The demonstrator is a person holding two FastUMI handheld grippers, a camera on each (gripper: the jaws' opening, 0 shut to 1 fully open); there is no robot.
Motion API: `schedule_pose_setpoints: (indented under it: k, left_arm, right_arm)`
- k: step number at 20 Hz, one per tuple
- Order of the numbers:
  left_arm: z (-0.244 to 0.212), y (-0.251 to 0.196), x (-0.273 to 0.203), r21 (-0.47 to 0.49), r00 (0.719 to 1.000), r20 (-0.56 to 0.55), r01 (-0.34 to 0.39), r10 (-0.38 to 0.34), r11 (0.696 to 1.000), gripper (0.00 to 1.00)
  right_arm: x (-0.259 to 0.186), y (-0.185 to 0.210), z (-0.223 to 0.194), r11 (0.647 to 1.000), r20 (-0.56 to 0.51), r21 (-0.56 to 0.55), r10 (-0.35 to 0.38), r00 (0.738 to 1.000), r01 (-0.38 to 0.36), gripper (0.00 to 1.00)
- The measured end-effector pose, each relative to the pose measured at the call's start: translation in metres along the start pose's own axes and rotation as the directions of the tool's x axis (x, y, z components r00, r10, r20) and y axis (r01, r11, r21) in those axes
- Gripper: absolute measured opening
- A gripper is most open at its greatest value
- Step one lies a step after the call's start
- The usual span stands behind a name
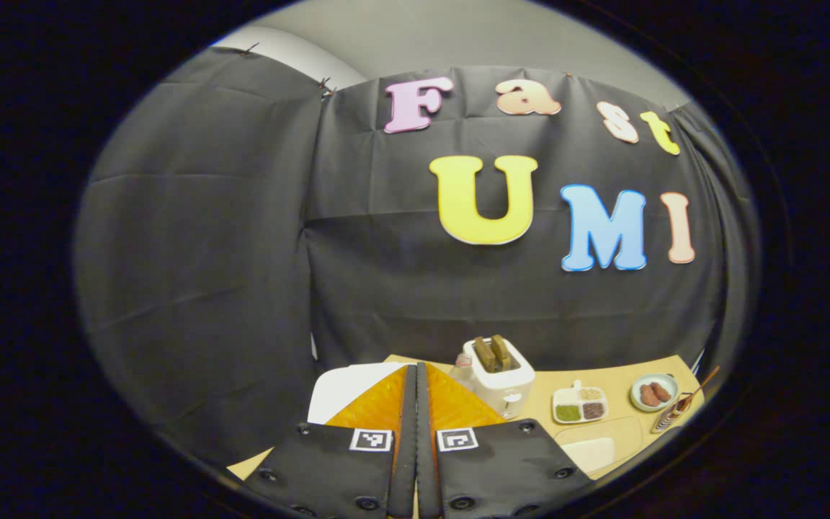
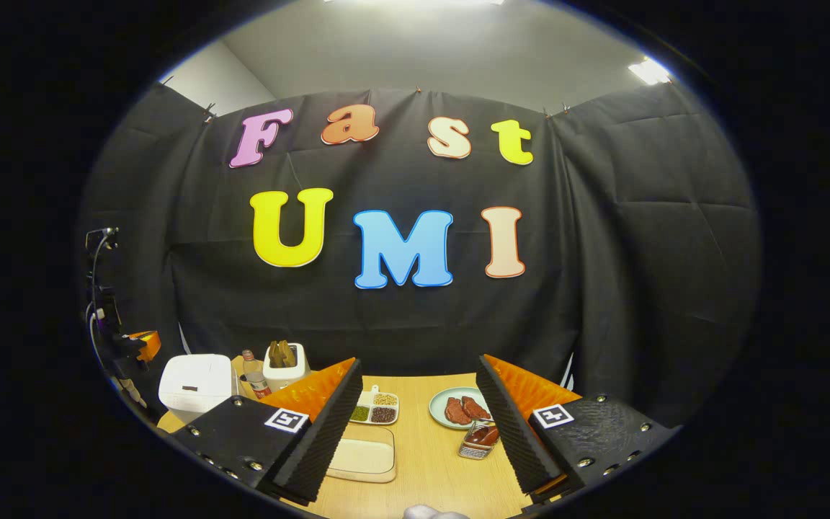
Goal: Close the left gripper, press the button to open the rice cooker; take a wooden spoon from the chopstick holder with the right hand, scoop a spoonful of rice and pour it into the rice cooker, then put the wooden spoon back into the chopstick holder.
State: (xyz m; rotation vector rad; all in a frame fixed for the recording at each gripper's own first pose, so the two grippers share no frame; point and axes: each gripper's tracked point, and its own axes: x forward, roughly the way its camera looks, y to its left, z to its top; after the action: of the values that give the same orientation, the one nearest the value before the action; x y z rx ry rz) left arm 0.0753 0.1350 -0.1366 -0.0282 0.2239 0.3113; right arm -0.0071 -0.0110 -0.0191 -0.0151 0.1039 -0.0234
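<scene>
With my left tongs (image 1: 416, 404) pressed together and gripping nothing, the first clause of the task looks done; the button press is not. The rice cooker (image 1: 346, 393) sits just ahead of the left tongs, slightly to their left, its white lid partly hidden behind the fingers. I cannot see the button from the left gripper view. In the right gripper view the rice cooker (image 2: 195, 386) stands well off to the left of my right tongs (image 2: 418, 425), with a dark strip on its front face that I judge to be the latch area.

Right tongs: spread wide, empty, hovering above the bench (image 2: 444, 468). The chopstick holder (image 2: 478, 441) lies just inside the right finger, tilted or lying low; I cannot make out the wooden spoon there. From the left gripper view the chopstick holder (image 1: 667, 417) is far right, with a thin stick (image 1: 703, 380) slanting out.

Risks, as I judge them:
- Blind press: own fingers mask the button, so I may land on plain lid and push the cooker back.
- The toaster (image 1: 498, 375) and a small bottle (image 2: 254, 376) stand close beside the cooker; a sideways slip could knock them.
- Lid springing up against the left tongs if I linger.
- The holder may tip when I pull the spoon.
- The white tray (image 2: 363, 458) of what I take for rice is shallow; spill likely.
</scene>
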Motion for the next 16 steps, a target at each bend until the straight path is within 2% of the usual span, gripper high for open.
schedule_pose_setpoints:
  k: [4, 9, 13, 16]
  left_arm:
    - [-0.059, 0.011, 0.037, -0.015, 0.993, -0.105, -0.059, 0.057, 0.998, 0.09]
    - [-0.131, 0.022, 0.069, 0.016, 0.961, -0.251, -0.114, 0.114, 0.993, 0.09]
    - [-0.161, 0.030, 0.081, 0.021, 0.934, -0.328, -0.140, 0.139, 0.990, 0.09]
    - [-0.163, 0.029, 0.083, 0.046, 0.936, -0.319, -0.140, 0.148, 0.989, 0.09]
  right_arm:
    - [0.006, -0.007, -0.015, 1.000, -0.044, -0.019, -0.011, 0.999, 0.011, 0.98]
    - [0.010, -0.012, -0.021, 0.999, -0.070, -0.035, -0.027, 0.997, 0.025, 0.98]
    - [0.012, -0.009, -0.024, 0.999, -0.078, -0.039, -0.021, 0.997, 0.018, 0.98]
    - [0.013, -0.008, -0.029, 0.999, -0.089, -0.035, -0.012, 0.996, 0.009, 0.98]
